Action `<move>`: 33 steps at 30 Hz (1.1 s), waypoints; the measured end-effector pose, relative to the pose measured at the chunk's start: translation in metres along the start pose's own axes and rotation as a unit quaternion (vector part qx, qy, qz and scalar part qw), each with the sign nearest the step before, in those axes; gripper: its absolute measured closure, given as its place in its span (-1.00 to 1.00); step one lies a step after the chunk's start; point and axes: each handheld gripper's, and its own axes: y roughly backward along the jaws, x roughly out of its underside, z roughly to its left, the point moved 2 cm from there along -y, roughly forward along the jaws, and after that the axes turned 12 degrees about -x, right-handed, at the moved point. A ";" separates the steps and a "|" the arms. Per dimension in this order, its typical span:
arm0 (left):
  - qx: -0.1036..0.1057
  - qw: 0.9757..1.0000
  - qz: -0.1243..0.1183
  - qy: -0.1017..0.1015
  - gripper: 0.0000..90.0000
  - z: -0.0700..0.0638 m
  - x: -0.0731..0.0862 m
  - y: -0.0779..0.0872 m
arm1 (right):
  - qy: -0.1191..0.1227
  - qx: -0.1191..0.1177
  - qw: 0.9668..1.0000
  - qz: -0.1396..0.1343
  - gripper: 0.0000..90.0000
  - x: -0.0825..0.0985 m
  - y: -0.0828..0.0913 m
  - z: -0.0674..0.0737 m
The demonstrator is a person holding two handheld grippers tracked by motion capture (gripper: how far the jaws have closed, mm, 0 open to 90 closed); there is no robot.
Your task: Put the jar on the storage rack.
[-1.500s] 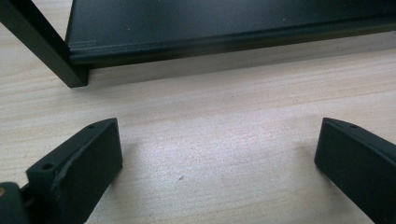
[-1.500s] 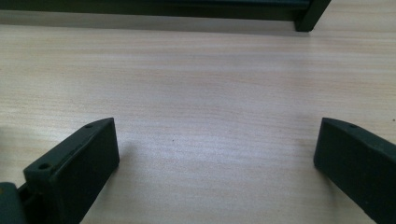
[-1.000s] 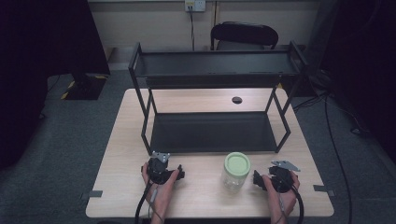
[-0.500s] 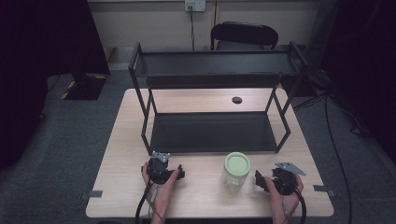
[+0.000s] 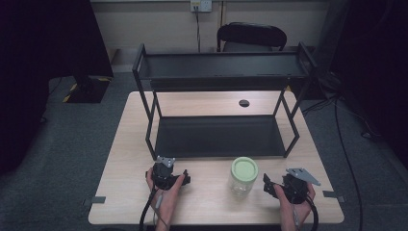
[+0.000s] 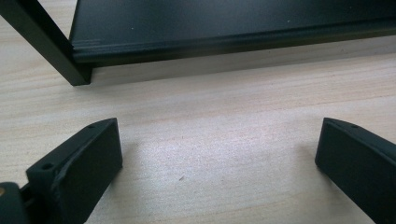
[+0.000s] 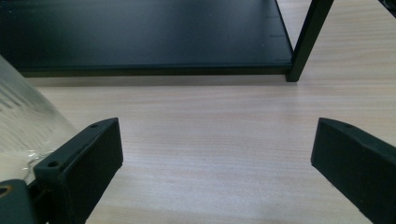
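A clear glass jar with a pale green lid stands on the wooden table near its front edge, just in front of a black two-tier metal shelf. My left gripper rests on the table to the jar's left, jaws wide open over bare wood. To the jar's right my right gripper lies low on the table, open too, with nothing between its fingers. The jar's glass side shows at the left edge of the right gripper view, beside the left jaw.
Both tiers of the shelf, the upper tier and the lower one, hold nothing. A round cable hole sits in the table behind the shelf. A dark chair stands beyond the table. Shelf legs rise near the front corners.
My right gripper has shifted slightly back and to the right, away from the jar. The left gripper and the jar have stayed where they were.
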 end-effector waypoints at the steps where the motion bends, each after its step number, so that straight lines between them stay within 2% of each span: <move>1: 0.000 1.000 0.000 0.000 -1.00 0.000 0.000 0.000 | 0.002 -0.001 1.000 -0.002 -0.97 -0.001 0.002 0.001; 17: 0.000 1.000 0.000 0.000 -1.00 0.000 0.000 0.000 | 0.015 -0.020 0.999 -0.043 -0.97 -0.011 0.022 0.018; 19: 0.000 1.000 0.000 0.000 -1.00 0.000 0.000 0.000 | 0.018 -0.011 0.998 -0.058 -0.97 -0.013 0.027 0.021; 24: 0.000 1.000 0.000 0.000 -1.00 0.000 0.000 0.000 | 0.022 -0.015 0.997 -0.073 -0.97 -0.019 0.036 0.026; 33: 0.000 1.000 0.000 0.000 -1.00 0.000 0.000 0.000 | 0.045 -0.016 0.994 -0.101 -0.98 -0.034 0.054 0.041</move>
